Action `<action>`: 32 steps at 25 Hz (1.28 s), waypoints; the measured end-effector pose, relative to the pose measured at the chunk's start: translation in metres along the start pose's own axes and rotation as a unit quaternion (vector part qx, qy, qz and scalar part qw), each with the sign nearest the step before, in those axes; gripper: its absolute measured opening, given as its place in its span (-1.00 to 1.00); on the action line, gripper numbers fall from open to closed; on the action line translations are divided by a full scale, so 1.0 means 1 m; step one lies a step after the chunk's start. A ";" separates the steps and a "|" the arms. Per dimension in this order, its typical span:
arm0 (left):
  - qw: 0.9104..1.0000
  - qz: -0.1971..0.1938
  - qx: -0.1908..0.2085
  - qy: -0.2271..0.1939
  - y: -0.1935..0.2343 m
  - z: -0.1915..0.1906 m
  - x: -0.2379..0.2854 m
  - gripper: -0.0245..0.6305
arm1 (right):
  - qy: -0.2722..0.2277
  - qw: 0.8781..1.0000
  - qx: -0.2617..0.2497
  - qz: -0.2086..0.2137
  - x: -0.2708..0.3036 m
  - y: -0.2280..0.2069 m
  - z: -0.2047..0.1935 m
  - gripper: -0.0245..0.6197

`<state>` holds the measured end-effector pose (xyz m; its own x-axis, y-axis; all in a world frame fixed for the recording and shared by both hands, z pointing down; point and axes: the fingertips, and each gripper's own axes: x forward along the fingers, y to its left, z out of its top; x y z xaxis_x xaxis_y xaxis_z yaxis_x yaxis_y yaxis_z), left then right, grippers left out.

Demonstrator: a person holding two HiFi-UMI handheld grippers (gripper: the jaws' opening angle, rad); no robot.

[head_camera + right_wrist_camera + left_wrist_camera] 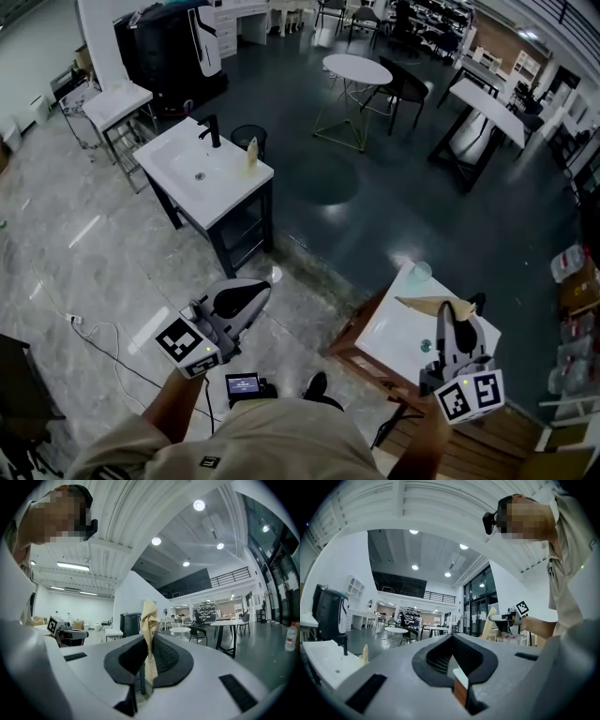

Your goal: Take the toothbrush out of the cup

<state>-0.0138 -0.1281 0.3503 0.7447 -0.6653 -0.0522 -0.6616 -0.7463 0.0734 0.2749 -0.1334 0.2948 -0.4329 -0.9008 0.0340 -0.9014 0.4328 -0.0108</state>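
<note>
Beige shirt [281, 441] of the person fills the bottom edge of the head view, with a forearm running up to each gripper.

1. Sink unit [230, 187]: white top on a dark frame, upper left of centre. A black tap [211, 131] stands at its far edge, and a small pale bottle [251, 153] at the right corner.
2. Table [394, 333]: small, white top, lower right of frame.
3. Left gripper [258, 292]: lower left of centre, over the pale marble floor and well apart from the table. The left gripper view shows the jaws fully together with nothing between them.
4. Right gripper [449, 311]: lower right, over the table. The right gripper view shows the jaws at a narrow gap, clamped on the toothbrush [422, 305].
5. Toothbrush: long, in a tan paper wrapper. In the head view it projects from the jaw tips toward frame left, across the table top. It is out of the cup and apart from it.
6. Cup [419, 272]: clear, at the table's far corner, just above the toothbrush in frame. Its contents cannot be made out.
</note>
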 end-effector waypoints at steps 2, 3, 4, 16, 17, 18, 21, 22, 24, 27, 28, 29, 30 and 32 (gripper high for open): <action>1.000 -0.001 0.000 0.001 0.003 -0.001 -0.004 -0.91 | 0.000 1.000 0.000 -0.002 0.001 0.004 -0.001 -0.84; 1.000 0.000 -0.001 0.001 0.005 -0.002 -0.006 -0.91 | 0.001 1.000 0.001 -0.002 0.001 0.006 -0.002 -0.84; 1.000 0.001 -0.002 0.002 0.007 -0.002 -0.008 -0.91 | 0.001 1.000 0.001 -0.003 0.002 0.008 -0.002 -0.84; 1.000 0.013 -0.010 -0.001 0.040 -0.003 -0.052 -0.91 | 0.008 1.000 0.006 0.015 0.039 0.054 -0.008 -0.84; 1.000 0.015 -0.011 0.000 0.043 -0.004 -0.056 -0.91 | 0.008 1.000 0.005 0.019 0.044 0.058 -0.008 -0.84; 1.000 0.018 -0.012 0.001 0.047 -0.004 -0.060 -0.91 | 0.008 1.000 0.004 0.023 0.050 0.062 -0.007 -0.84; 0.999 0.031 -0.014 0.002 0.061 -0.001 -0.071 -0.91 | 0.010 0.999 0.002 0.039 0.073 0.073 -0.003 -0.84; 0.999 0.037 -0.014 0.001 0.067 0.000 -0.074 -0.91 | 0.010 0.999 0.002 0.044 0.083 0.076 -0.004 -0.84; 0.999 0.051 -0.015 0.002 0.083 0.000 -0.082 -0.91 | 0.010 0.998 0.005 0.054 0.105 0.082 -0.007 -0.84; 0.997 0.073 -0.015 0.010 0.109 -0.005 -0.093 -0.91 | 0.012 0.997 0.011 0.070 0.143 0.089 -0.019 -0.84; 0.997 0.079 -0.014 0.012 0.120 -0.006 -0.095 -0.91 | 0.013 0.997 0.013 0.075 0.157 0.090 -0.023 -0.84; 0.996 0.085 -0.013 0.015 0.132 -0.007 -0.096 -0.91 | 0.015 0.997 0.014 0.079 0.172 0.091 -0.026 -0.84; 0.996 0.090 -0.012 0.019 0.144 -0.008 -0.096 -0.91 | 0.016 0.996 0.016 0.082 0.187 0.092 -0.029 -0.84; 0.995 0.098 -0.011 0.027 0.171 -0.010 -0.093 -0.91 | 0.018 0.996 0.022 0.087 0.217 0.093 -0.037 -0.84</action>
<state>-0.1956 -0.1936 0.3781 0.6057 -0.7955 0.0188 -0.7929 -0.6014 0.0983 0.0970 -0.2870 0.3376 -0.5821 -0.8106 0.0645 -0.8130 0.5787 -0.0640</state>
